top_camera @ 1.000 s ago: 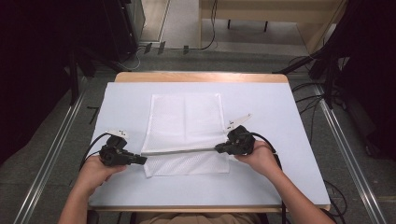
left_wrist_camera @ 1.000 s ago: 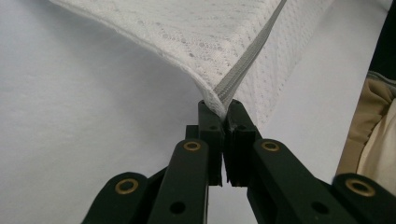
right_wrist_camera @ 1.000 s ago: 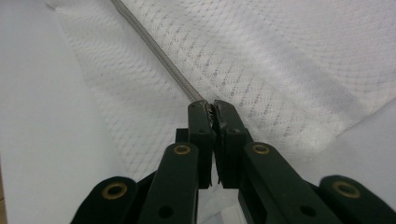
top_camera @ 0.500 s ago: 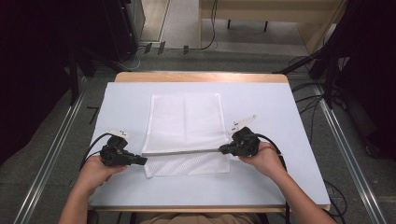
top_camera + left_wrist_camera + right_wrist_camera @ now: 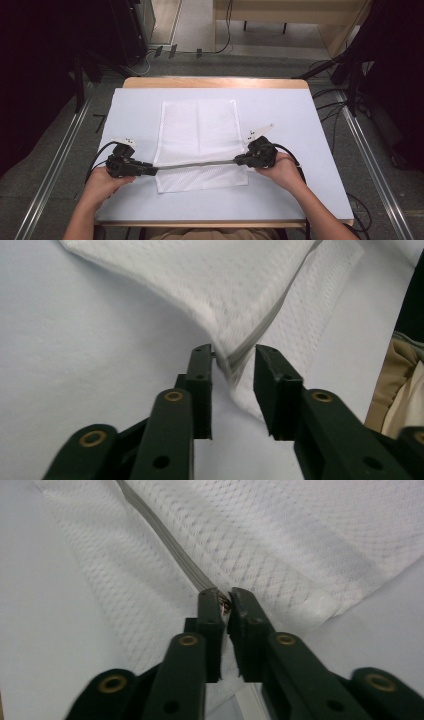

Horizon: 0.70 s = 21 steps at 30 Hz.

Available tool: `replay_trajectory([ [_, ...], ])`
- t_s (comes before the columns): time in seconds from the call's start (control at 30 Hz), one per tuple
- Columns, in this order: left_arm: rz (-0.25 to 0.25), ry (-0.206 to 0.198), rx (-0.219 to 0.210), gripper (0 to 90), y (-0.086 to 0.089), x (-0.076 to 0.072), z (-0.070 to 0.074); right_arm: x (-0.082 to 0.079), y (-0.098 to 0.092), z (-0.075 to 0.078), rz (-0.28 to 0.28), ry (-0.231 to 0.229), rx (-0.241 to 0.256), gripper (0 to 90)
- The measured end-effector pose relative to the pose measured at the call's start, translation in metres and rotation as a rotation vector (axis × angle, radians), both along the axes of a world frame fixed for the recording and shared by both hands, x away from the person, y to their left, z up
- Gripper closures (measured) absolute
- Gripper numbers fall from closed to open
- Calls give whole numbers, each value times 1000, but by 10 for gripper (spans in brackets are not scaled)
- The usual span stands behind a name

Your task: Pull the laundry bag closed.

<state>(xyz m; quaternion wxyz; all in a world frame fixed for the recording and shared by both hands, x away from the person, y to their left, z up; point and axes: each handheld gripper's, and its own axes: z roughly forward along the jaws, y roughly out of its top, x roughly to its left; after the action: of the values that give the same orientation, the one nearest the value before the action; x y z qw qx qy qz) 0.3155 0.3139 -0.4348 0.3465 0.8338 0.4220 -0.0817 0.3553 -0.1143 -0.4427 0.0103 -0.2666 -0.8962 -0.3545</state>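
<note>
Cloth (image 5: 198, 131), white mesh, lies mid-table (image 5: 300, 120), its fold stretched taut from 9 to 3 o'clock. Left gripper (image 5: 150, 171) at 9: jaws parted, fold edge between them, loose. Right gripper (image 5: 239, 161) at 3: jaws pinched tight on the fold's other end.

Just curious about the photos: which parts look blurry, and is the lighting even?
High view: table evenly lit, surroundings dark. Left gripper view: cloth soft, its lifted edge smeared; jaws sharp. Right gripper view: jaw bases blurred, cloth weave crisp.
</note>
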Motion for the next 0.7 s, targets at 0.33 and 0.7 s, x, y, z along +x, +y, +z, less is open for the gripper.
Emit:
replay_trajectory([
  [0.33,49,-91,2,395,-2,1,4,3,-2,0,-43,-56,30,537],
  [0.7,118,-163,23,363,5,2,9,9,-11,-1,-133,-82,77,417],
])
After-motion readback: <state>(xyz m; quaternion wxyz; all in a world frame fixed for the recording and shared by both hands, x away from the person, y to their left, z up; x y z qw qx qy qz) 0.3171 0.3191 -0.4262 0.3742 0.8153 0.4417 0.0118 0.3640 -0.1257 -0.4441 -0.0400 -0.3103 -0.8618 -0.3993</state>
